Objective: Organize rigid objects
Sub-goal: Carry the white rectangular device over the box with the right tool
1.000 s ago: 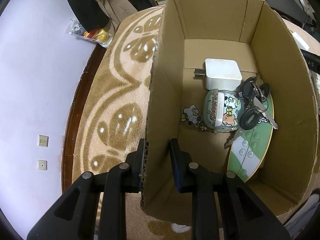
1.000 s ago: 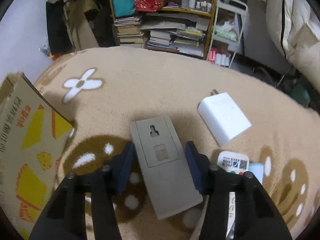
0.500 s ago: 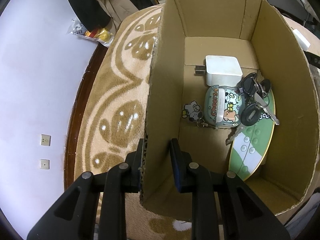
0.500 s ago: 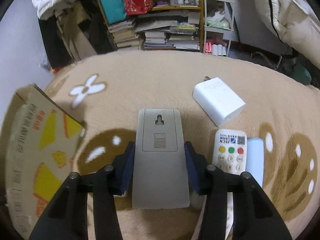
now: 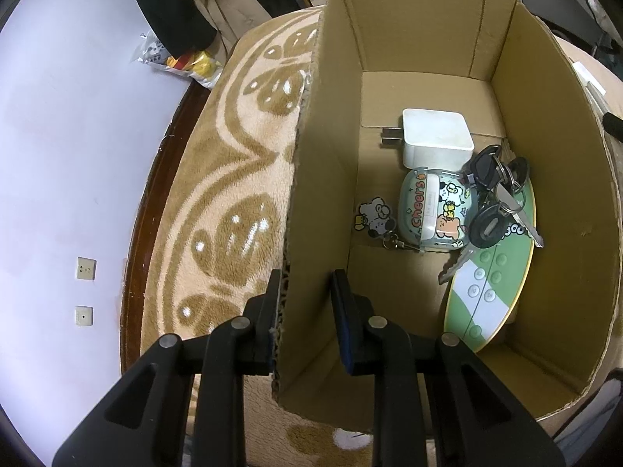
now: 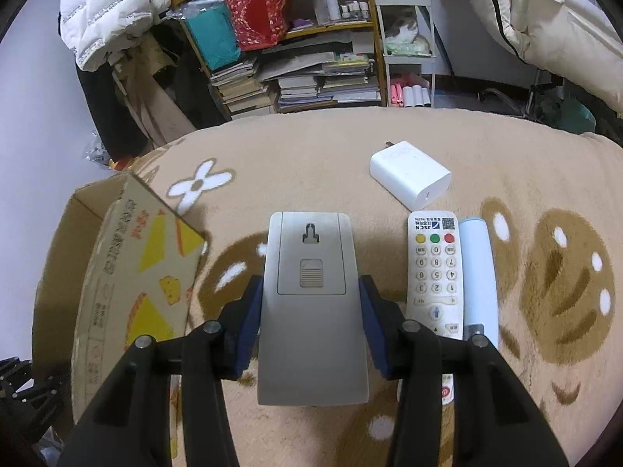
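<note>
We are clamping the left gripper (image 5: pixel 305 321) on the brown cardboard box (image 5: pixel 584 210) wall; it is holding a charger, keys, case, remote. Our right gripper (image 6: pixel 311 319) is gripping the grey rectangular plastic device (image 6: pixel 311 311). At two o'clock, the white charger block (image 6: pixel 410 179) and white keypad remote (image 6: pixel 436 272) are awaiting boxing.

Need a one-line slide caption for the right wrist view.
Right gripper clamps a grey remote above the rug, cardboard box at left.

A cluttered home room: plush tan patterned carpet (image 6: pixel 350 163), wooden bookshelf (image 6: pixel 296 39) stacked with books and bottles, white puffy jacket (image 6: pixel 105 11) hanging nearby.
</note>
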A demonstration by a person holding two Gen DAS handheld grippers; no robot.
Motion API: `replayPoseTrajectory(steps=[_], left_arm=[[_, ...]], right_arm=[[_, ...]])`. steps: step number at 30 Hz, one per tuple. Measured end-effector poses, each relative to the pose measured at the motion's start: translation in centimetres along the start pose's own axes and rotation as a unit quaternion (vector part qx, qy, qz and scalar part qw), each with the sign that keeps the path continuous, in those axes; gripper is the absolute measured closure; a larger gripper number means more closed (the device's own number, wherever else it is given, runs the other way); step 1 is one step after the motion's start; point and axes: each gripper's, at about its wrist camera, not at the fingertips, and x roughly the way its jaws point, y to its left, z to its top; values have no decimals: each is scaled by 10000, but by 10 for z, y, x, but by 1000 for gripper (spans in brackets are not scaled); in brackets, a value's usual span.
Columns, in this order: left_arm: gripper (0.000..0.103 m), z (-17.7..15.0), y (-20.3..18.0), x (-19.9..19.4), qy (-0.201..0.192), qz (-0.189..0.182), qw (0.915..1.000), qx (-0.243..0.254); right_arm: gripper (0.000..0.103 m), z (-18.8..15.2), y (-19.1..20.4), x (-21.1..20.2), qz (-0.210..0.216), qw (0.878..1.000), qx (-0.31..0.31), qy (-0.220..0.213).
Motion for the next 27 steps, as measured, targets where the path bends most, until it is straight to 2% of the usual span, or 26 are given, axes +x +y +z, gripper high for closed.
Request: replayPoseTrajectory(steps=[12, 19, 27], left_arm=[[80, 4, 3, 5, 48, -21, 10000, -52], [80, 4, 0, 5, 53, 3, 10000, -48], [80, 5, 0, 5, 49, -1, 10000, -69]], right_arm=[[52, 8, 27, -47, 437, 9974, -121, -563], [52, 14, 48, -72, 971, 9920, -125, -791], [52, 0, 96, -91, 1302, 9844, -709, -951]])
